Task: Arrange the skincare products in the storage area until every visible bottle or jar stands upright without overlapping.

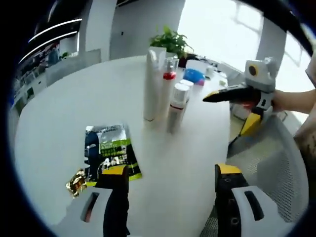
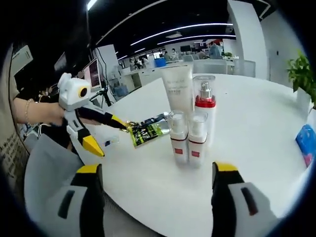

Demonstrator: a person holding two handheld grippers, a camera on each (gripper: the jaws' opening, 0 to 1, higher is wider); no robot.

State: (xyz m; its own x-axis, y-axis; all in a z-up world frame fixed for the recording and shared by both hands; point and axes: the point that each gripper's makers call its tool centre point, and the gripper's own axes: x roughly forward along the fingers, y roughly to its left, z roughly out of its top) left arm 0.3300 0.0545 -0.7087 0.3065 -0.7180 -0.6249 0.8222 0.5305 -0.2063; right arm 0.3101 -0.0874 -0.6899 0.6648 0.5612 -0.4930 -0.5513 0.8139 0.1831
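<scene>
Several skincare products stand upright in a tight cluster on the white table (image 1: 64, 113). They are a tall white tube (image 1: 151, 84), a clear pump bottle with a red band (image 1: 168, 81) and two small white bottles (image 1: 178, 106) (image 1: 187, 87). The right gripper view shows the tube (image 2: 178, 89), the pump bottle (image 2: 204, 106) and the small bottles (image 2: 178, 136) (image 2: 197, 138). My left gripper (image 1: 172, 175) is open short of the cluster, holding nothing. My right gripper (image 2: 158, 173) is open too, and empty. It shows at the cluster's right (image 1: 224, 114). The left gripper (image 2: 106, 134) shows at the left of the right gripper view.
A green-and-black sachet (image 1: 111, 150) (image 2: 147, 132) lies flat by my left jaw, a gold wrapper (image 1: 76, 181) beside it. A blue object (image 1: 193, 75) (image 2: 306, 140) and a potted plant (image 1: 170, 42) sit beyond the cluster. A grey mesh chair (image 1: 266, 153) stands at the table's edge.
</scene>
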